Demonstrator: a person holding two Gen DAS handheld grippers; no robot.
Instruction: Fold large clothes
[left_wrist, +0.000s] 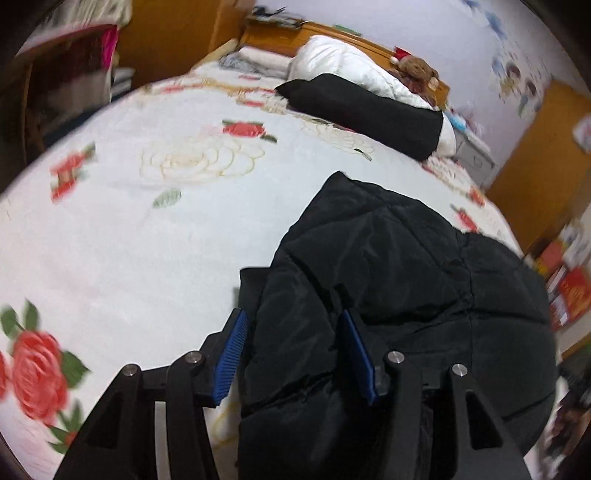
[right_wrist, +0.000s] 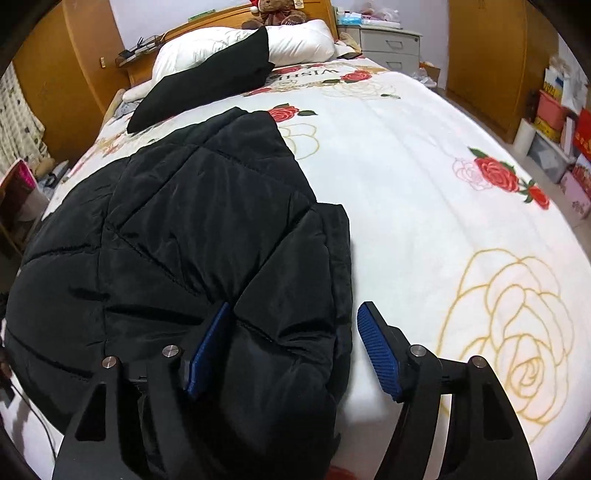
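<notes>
Black quilted padded jacket (right_wrist: 192, 236) lies on the bed with the white rose-printed cover (right_wrist: 424, 206), at the near edge, already gathered into a thick bundle. Both tools sit over its near end.

Left gripper (left_wrist: 291, 354): jaws parted around the jacket's left edge; fabric bulges between the blue ribbed pads (left_wrist: 231, 356), but whether the pads press on it I cannot tell.

Right gripper (right_wrist: 291, 350): jaws released. One pad rests against the quilted fabric in a seam valley; the other stands clear, over the bare bed cover just beside the jacket's right edge.

Step in hand, as judged: taking hold of the near edge at both corners for the next fold.
- Seat each pair of jaws so they straddle the whole stacked thickness, not only the top layer; padding is slippery and springy and will likely slide out of a shallow bite.
- Right jaws probably need to shift left so the outer pad gets onto the jacket's edge before closing.
- Lift both corners together and level, else the bundle may skew.

Containers: white bedside drawer unit (right_wrist: 391, 46) at the far end, drawers closed, contents not visible; small items on top, too blurred to name. Boxes (right_wrist: 554, 110) stacked far right, contents unclear.
</notes>
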